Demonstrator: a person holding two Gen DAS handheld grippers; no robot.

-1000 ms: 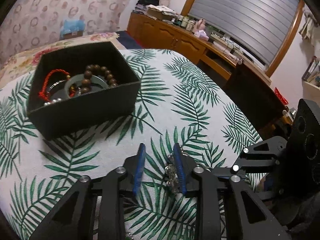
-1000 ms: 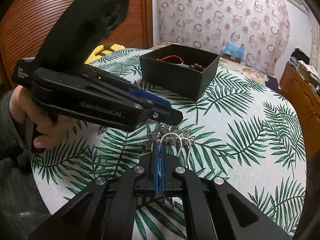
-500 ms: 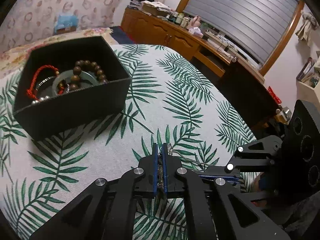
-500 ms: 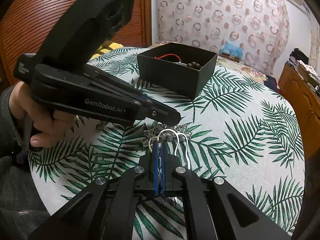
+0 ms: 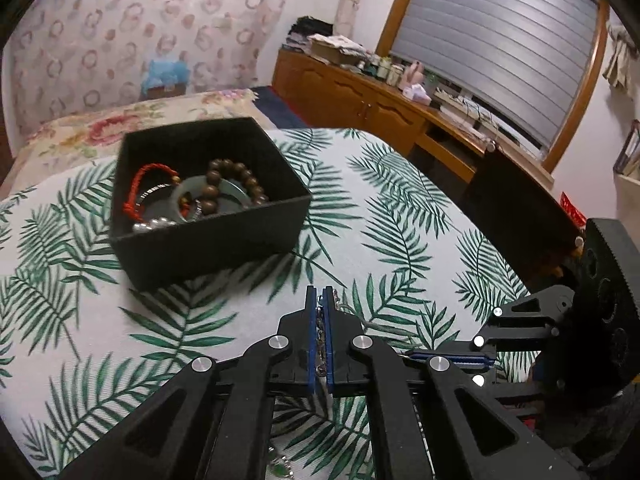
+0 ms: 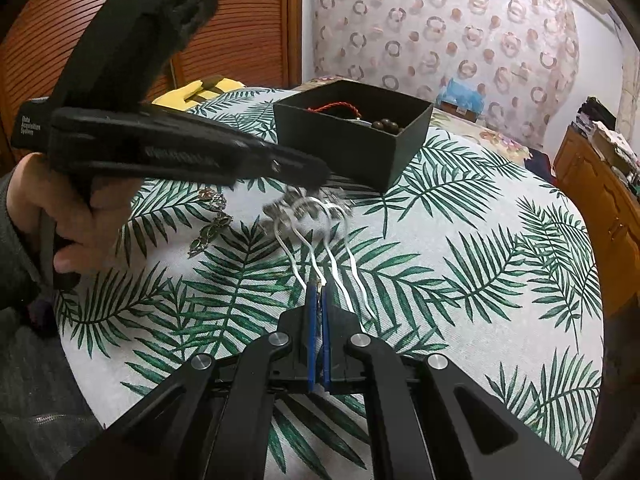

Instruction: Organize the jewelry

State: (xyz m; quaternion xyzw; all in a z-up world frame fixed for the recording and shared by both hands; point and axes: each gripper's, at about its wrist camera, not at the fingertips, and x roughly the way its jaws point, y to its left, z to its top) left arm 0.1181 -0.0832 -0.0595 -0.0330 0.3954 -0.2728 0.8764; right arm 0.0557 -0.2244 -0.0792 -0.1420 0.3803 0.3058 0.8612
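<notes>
A silver hair comb with wavy prongs and a jewelled head (image 6: pixel 316 216) is held above the leaf-print table between both grippers. My right gripper (image 6: pixel 319 292) is shut on one prong tip. My left gripper (image 5: pixel 319 300) is shut on the jewelled head; it also shows in the right wrist view (image 6: pixel 316 170), blurred. The black box (image 5: pixel 208 236) stands beyond, holding a red cord bracelet (image 5: pixel 140 188), a brown bead bracelet (image 5: pixel 236 184), a grey-green bangle and silver beads. The box also shows in the right wrist view (image 6: pixel 396 148).
A dark green stone necklace or chain (image 6: pixel 212 220) lies on the table left of the comb, near the hand. A green pendant piece (image 5: pixel 280 470) lies under my left gripper. A wooden sideboard (image 5: pixel 360 96) and a bed stand beyond the round table's edge.
My left gripper closed on the comb's jewelled head a second ago. Both grippers have since lifted the comb and carried it toward the box; the right gripper now holds only a prong tip.
</notes>
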